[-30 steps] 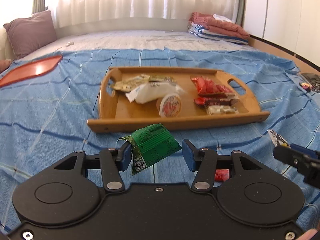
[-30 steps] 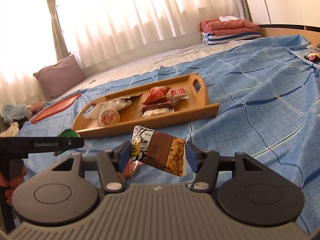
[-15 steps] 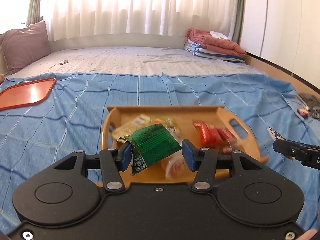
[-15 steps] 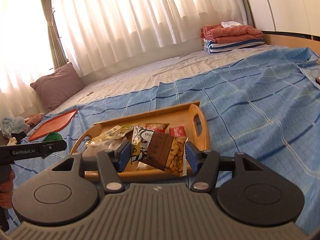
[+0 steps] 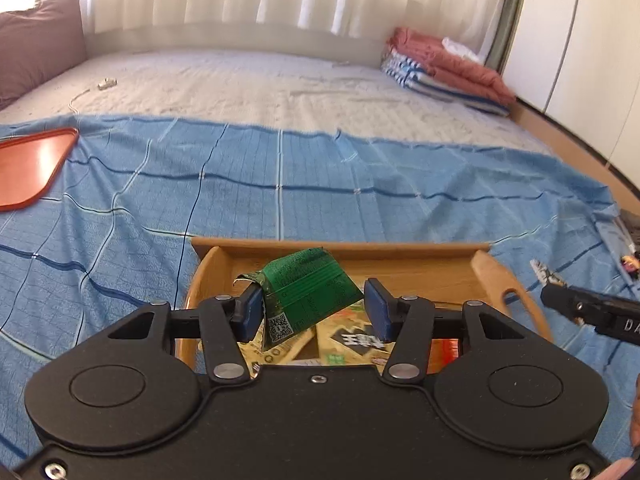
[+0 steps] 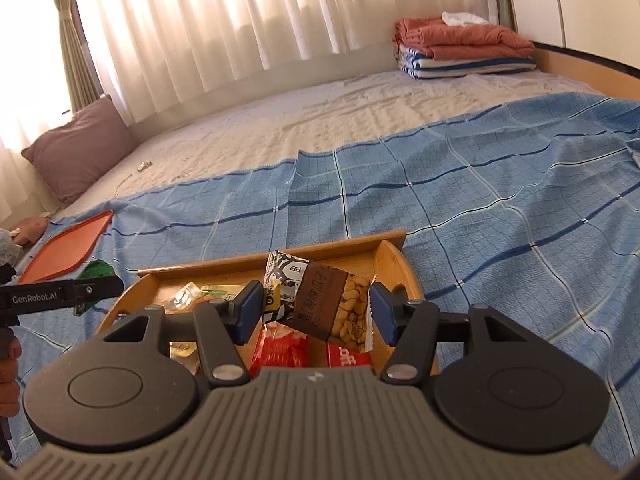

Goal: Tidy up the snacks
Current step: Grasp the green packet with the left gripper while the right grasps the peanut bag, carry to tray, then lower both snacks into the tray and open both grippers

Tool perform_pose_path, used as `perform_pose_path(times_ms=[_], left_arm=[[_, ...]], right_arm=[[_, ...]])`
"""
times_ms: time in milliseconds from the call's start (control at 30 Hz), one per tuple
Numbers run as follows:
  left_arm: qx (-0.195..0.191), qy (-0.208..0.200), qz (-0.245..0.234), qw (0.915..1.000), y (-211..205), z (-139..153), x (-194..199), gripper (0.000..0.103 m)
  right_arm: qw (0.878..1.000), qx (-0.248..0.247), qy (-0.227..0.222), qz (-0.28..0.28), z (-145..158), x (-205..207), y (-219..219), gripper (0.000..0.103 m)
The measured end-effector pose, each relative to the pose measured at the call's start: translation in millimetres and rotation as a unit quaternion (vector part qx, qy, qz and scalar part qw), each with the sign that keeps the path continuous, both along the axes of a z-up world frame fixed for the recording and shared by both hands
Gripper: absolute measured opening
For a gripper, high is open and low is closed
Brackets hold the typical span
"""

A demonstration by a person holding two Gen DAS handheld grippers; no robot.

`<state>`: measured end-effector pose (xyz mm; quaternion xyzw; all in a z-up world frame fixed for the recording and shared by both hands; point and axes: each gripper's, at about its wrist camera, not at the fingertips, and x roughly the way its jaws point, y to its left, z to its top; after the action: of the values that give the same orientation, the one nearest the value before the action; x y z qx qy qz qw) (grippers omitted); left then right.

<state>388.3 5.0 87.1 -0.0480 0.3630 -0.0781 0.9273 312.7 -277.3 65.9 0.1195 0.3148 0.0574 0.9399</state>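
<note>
My left gripper (image 5: 311,309) is shut on a green snack packet (image 5: 308,288) and holds it above the left part of the wooden tray (image 5: 340,249). My right gripper (image 6: 316,308) is shut on a brown peanut packet (image 6: 324,300) and holds it above the right part of the same tray (image 6: 394,258). Several snack packets lie in the tray under both grippers, among them yellow-green ones (image 5: 352,338) and red ones (image 6: 280,348). The left gripper's arm (image 6: 60,292) shows at the left of the right wrist view; the right gripper's arm (image 5: 596,312) shows at the right of the left wrist view.
The tray sits on a blue checked bedspread (image 5: 280,184). An orange tray (image 5: 28,164) lies far left. A purple pillow (image 6: 80,148) and folded blankets (image 6: 464,44) sit at the back. Small items (image 5: 630,248) lie at the right edge.
Both grippers have moved forward over the tray, each still holding its packet. The tray now lies directly under the fingers and is largely hidden.
</note>
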Motion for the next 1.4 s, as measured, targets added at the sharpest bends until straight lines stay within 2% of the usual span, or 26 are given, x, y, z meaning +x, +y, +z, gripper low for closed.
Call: perform_pose_path(times_ms=[133,267,600,967,1233,1267,1333,1400], left_arm=[[0.009,0.029,0.012,0.9995,5,-26,32,0.050],[0.017,0.039,0.017,0.9989,9,-48,54,0.050],[0.027,0.059,0.019,0.9977,10,-79,74,0.050],[0.038,0.051,0.015,0.9979,8,-81,72,0.050],[0.030,0.058,0.023,0.9976,8,-77,70,0.051],[0.031,0.058,0.024,0.9975,8,-76,69,0.052],[0.032,0.058,0.028,0.9974,8,-73,65,0.055],[0.032,0.058,0.029,0.9974,8,-69,62,0.064]], right_arm=[[1.000,-0.020,0.020,0.004,-12,29,9,0.061],[0.999,-0.040,0.035,0.011,-27,50,17,0.061],[0.996,-0.065,0.061,0.011,-56,81,25,0.061],[0.994,-0.074,0.077,0.006,-71,89,28,0.061],[0.995,-0.070,0.076,0.004,-72,86,25,0.068],[0.995,-0.068,0.073,0.003,-70,84,24,0.068],[0.996,-0.063,0.066,-0.002,-67,80,21,0.076],[0.997,-0.056,0.062,-0.002,-62,77,20,0.079]])
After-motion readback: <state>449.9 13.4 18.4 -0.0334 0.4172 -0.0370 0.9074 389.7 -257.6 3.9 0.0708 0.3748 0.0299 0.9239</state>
